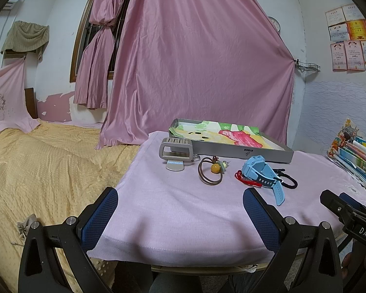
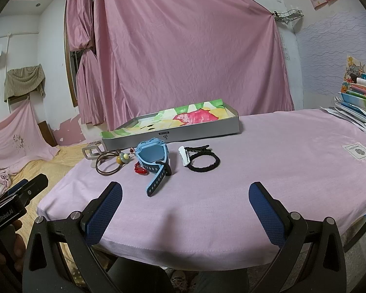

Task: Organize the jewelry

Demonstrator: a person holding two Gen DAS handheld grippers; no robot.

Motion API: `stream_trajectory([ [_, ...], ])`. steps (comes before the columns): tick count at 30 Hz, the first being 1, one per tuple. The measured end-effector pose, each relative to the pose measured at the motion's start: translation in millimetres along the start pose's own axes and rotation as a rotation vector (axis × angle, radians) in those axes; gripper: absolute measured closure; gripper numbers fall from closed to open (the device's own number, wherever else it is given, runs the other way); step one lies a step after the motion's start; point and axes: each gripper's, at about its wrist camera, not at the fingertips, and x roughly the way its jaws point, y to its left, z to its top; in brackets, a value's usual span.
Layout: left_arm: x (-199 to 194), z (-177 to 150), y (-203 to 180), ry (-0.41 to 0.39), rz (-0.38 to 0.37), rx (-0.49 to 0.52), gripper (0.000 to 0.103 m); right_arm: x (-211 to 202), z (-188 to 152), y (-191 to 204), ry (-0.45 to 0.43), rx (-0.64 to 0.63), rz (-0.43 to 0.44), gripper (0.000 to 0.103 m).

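Here both grippers — left gripper, right gripper — hover spread apart, empty, before the blue watch.

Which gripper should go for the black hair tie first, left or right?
Right. In the right wrist view the black hair tie lies almost straight ahead of the open right gripper. From the open left gripper it sits far right, behind the blue watch.

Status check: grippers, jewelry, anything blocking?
Left gripper and right gripper open, empty. Watch, hair ties loose before the tray. Nothing blocking.
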Motion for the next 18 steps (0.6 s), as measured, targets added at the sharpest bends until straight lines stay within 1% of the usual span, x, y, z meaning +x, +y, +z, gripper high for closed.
stream_trajectory([
  [18, 0.5, 0.3, -1.6, 0.001, 0.004, 0.002, 0.0, 0.4, 0.3, -0.7, 0.0, 0.002, -0.002, 0.001],
])
